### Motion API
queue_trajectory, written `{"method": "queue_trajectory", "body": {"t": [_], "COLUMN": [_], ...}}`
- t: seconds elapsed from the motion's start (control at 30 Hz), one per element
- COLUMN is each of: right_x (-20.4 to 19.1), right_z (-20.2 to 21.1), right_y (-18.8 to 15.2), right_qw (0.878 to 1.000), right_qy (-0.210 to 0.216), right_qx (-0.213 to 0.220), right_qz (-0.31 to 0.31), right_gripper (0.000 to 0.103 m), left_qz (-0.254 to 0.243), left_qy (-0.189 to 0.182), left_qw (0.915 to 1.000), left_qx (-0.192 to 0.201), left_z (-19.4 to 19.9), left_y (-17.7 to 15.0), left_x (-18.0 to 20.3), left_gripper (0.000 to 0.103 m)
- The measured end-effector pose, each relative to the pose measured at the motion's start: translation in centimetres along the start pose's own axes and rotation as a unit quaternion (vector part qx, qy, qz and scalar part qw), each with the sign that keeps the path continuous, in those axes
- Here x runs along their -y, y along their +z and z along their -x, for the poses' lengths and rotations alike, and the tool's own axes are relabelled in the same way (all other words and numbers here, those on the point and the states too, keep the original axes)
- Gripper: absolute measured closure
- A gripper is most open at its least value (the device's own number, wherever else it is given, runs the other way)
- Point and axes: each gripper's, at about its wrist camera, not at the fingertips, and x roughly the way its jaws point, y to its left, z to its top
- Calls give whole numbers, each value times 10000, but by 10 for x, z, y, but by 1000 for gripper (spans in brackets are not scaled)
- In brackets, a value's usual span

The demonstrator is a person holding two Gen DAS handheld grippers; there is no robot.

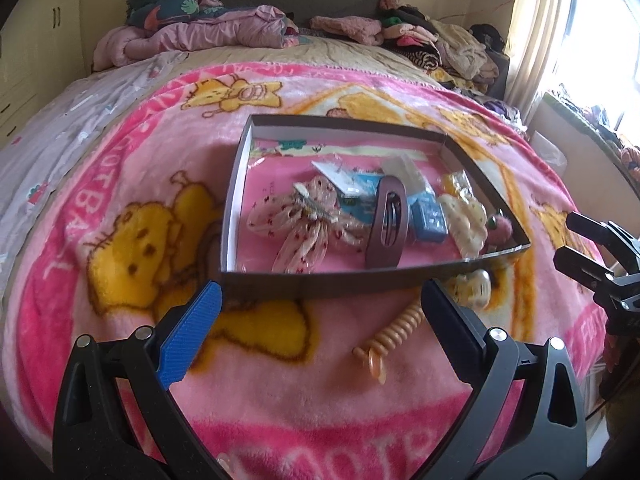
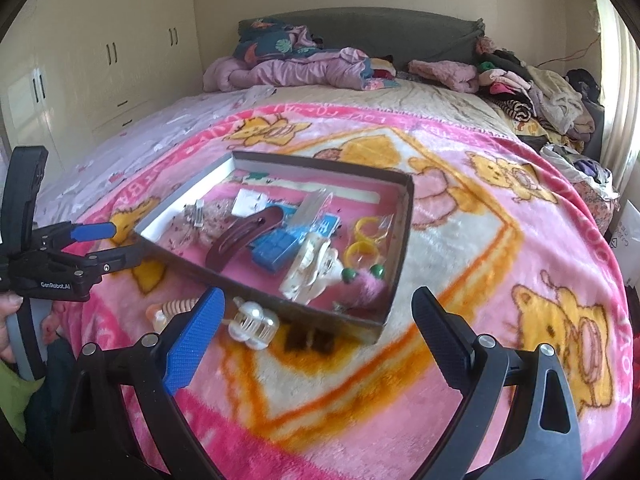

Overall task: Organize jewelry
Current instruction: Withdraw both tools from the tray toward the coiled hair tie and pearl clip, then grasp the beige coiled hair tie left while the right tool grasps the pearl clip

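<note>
- Box (image 1: 236, 184): a shallow open cardboard tray lying on the blanket (image 1: 120, 320) of the bed. It holds a fabric bow (image 1: 304, 220), a brown clip (image 1: 386, 224), a blue case (image 1: 430, 220), a cream claw clip (image 1: 466, 224), yellow rings (image 2: 360, 240) and a pink pompom tie (image 2: 366, 284).
- Two items lie outside, just beside the near wall of the box: a pearl clip (image 2: 254, 324) and a coil tie (image 1: 394, 330).
- Handling, judged: the pearl clip is light, hard and smooth, so it may slip; grip across its body, not the beads. The coil tie is light and springy; pinch a single loop. The soft blanket yields under pressure, so press lightly.
- Left tongs (image 1: 320, 300): spread wide, holding nothing, hovering over the coil tie.
- Right tongs (image 2: 320, 308): spread wide, holding nothing, with the pearl clip just inside the blue pad.
- Hard to make out: the pearl clip is half hidden behind the dark finger in the left view; small packets under the brown clip are blurred; box contents overlap.
</note>
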Motion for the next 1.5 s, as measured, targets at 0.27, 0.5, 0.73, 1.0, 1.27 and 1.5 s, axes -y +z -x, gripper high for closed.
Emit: {"method": "queue_trajectory", "body": {"t": [0.27, 0.5, 0.73, 1.0, 1.27, 1.5], "right_x": [-13, -24, -22, -18, -21, -32], "right_z": [-11, -21, -30, -37, -54, -73], "right_y": [-13, -20, -24, -26, -26, -24], "right_qw": [9996, 9990, 9986, 9981, 9960, 9936], "right_qy": [180, 259, 203, 281, 514, 687], "right_qx": [-204, -318, -417, -495, -695, -868], "right_qz": [58, 187, 256, 238, 226, 226], "right_gripper": [11, 11, 14, 19, 27, 41], "left_qz": [-145, -336, -666, -978, -1190, -1108], "left_qy": [-27, -171, -398, -586, -500, -577], "left_qw": [9999, 9992, 9967, 9924, 9896, 9899], "left_qx": [-77, -138, -219, -460, -640, -666], "left_z": [0, -7, -17, -38, -53, -45], "left_y": [-13, -24, -31, -34, -37, -40], "left_x": [3, 10, 25, 40, 46, 38], "left_gripper": [12, 12, 21, 33, 69, 91]}}
